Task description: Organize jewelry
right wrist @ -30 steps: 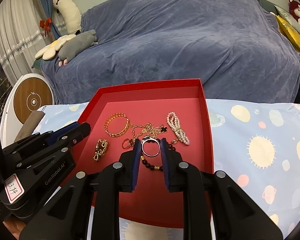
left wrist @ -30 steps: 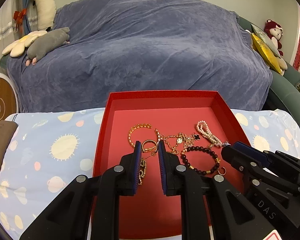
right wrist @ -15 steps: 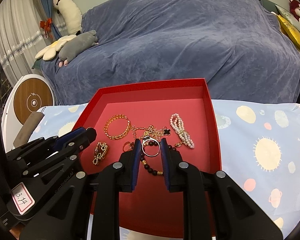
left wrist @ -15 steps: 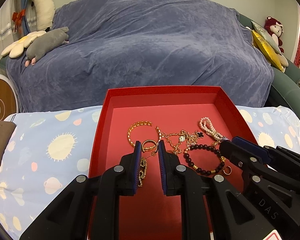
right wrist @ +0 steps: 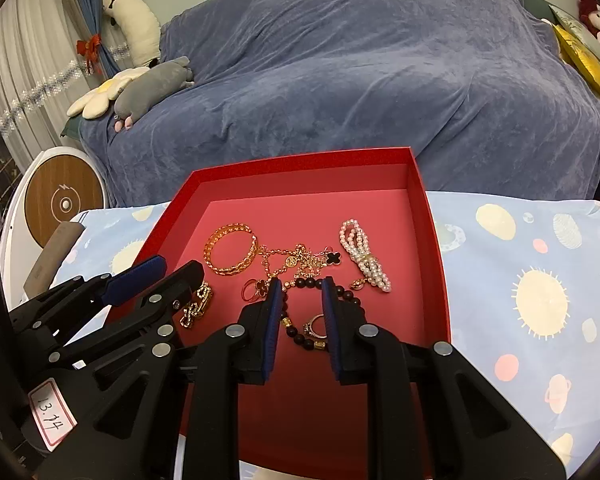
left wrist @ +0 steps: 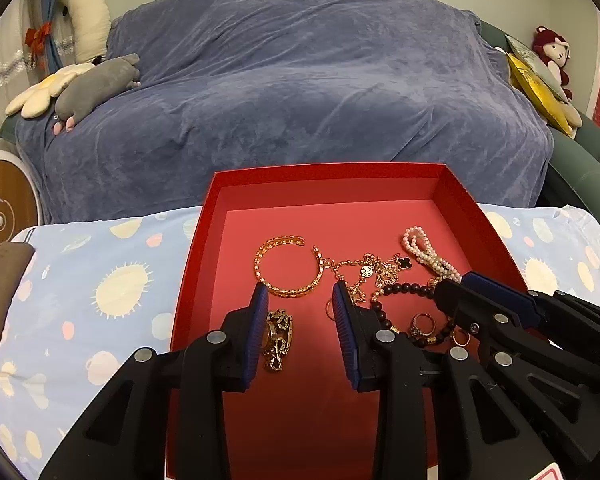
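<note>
A red tray [left wrist: 328, 178] [right wrist: 436, 240] holds the jewelry. In it lie a gold bangle [left wrist: 286, 266] [right wrist: 231, 250], a gold chain necklace [left wrist: 364, 272] [right wrist: 296, 260], a pearl bracelet [left wrist: 428, 250] [right wrist: 364, 256], a dark bead bracelet [left wrist: 404, 290] [right wrist: 300, 336], a folded gold chain [left wrist: 278, 338] [right wrist: 198, 306], and a silver ring [left wrist: 422, 324] [right wrist: 316, 326] lying on the tray. My left gripper [left wrist: 300, 292] is open and empty over the tray. My right gripper [right wrist: 300, 282] is open and empty, with the silver ring below its jaws.
The tray sits on a pale blue cloth with sun prints [left wrist: 100, 280] [right wrist: 540, 280]. A sofa under a blue cover [left wrist: 300, 80] stands behind. A round white and wood device [right wrist: 60, 200] and a brown case [left wrist: 0, 292] are at the left.
Both grippers have opened. The right one let go of the silver ring, which now lies on the tray by the bead bracelet. The small gold ring left the left jaws.
</note>
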{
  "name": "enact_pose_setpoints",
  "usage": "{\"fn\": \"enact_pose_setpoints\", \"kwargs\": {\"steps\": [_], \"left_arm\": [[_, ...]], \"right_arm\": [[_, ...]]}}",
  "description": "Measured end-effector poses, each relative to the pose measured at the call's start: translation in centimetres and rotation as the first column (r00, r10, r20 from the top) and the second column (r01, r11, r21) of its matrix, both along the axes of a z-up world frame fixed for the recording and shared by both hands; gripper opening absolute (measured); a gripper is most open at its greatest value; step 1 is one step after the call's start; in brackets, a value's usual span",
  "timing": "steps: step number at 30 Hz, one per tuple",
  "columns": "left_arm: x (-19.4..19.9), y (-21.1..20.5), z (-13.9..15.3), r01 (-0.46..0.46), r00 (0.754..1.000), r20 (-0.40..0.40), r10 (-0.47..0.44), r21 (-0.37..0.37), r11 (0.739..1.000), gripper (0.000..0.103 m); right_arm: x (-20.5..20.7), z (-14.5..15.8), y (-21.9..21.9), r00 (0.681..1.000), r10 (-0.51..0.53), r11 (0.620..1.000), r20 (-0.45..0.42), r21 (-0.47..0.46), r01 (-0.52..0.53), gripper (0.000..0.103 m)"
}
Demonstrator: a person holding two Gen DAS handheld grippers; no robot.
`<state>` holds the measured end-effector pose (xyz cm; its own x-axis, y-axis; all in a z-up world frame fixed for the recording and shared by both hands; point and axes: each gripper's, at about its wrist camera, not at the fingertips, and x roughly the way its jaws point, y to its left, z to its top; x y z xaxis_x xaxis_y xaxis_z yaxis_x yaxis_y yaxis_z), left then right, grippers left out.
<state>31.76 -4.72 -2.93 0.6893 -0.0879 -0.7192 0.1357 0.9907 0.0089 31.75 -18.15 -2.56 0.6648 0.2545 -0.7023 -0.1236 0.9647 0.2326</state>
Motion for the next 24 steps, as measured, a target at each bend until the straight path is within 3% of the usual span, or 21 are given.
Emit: {"fn": "enact_pose_setpoints", "kwargs": {"steps": [8,11,12,15,20,24], "left_arm": [[-1.3,0.0,2.2,-0.019,1.000,-0.002,0.019,0.007,1.000,0.031],[-2.9,-0.4,4.1,-0.004,1.000,0.012,0.003,0.034,0.999,0.031],[-3.5,-0.5,4.5,-0.002,1.000,0.017,0.001,0.047,0.999,0.034],[-6.1,-0.1,5.7,0.007,0.999,0.031,-0.008,0.054,0.999,0.049],[-10.9,1.1,5.3,-0.027,0.999,0.050,0.021,0.107,0.994,0.050],[-13.3,2.2,4.1,-0.050,0.999,0.027,0.047,0.117,0.992,0.055]], "right_arm": [[-1.8,2.0,0.2,1.000,-0.012,0.999,-0.012,-0.036,0.011,0.020],[-3.5,3.0,-0.3,1.000,-0.015,0.998,-0.025,-0.060,0.014,0.030],[-4.3,3.4,-0.5,1.000,-0.020,0.998,-0.022,-0.063,0.019,0.036],[-6.6,4.1,-1.3,0.999,-0.041,0.998,-0.021,-0.045,0.040,0.038],[-11.6,3.7,-2.8,0.995,-0.093,0.995,-0.028,0.019,0.094,0.046],[-13.1,3.1,-2.8,0.993,-0.099,0.994,-0.065,0.034,0.101,0.046]]}}
